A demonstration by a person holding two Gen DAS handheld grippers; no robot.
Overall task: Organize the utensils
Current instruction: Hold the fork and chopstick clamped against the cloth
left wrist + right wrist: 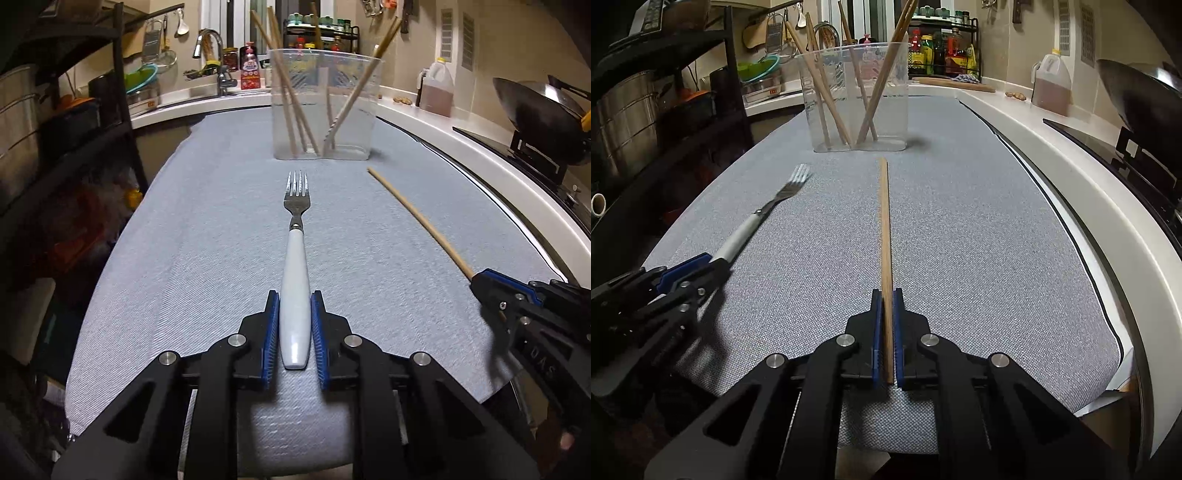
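Pick-up step, by judgement: left gripper (294, 325) jaws clamped on white-handled steel fork (295, 258) at frame centre; right gripper (886, 332) jaws pinching wooden chopstick (885, 229). Next: lift, tip upright, drop into clear plastic container (325, 107) at top centre.

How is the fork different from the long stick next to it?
The fork has metal prongs and a fat white handle; the chopstick is one thin, plain wooden stick. The left gripper holds the fork, while the right gripper holds the chopstick. Both point toward the clear container over the grey cloth.
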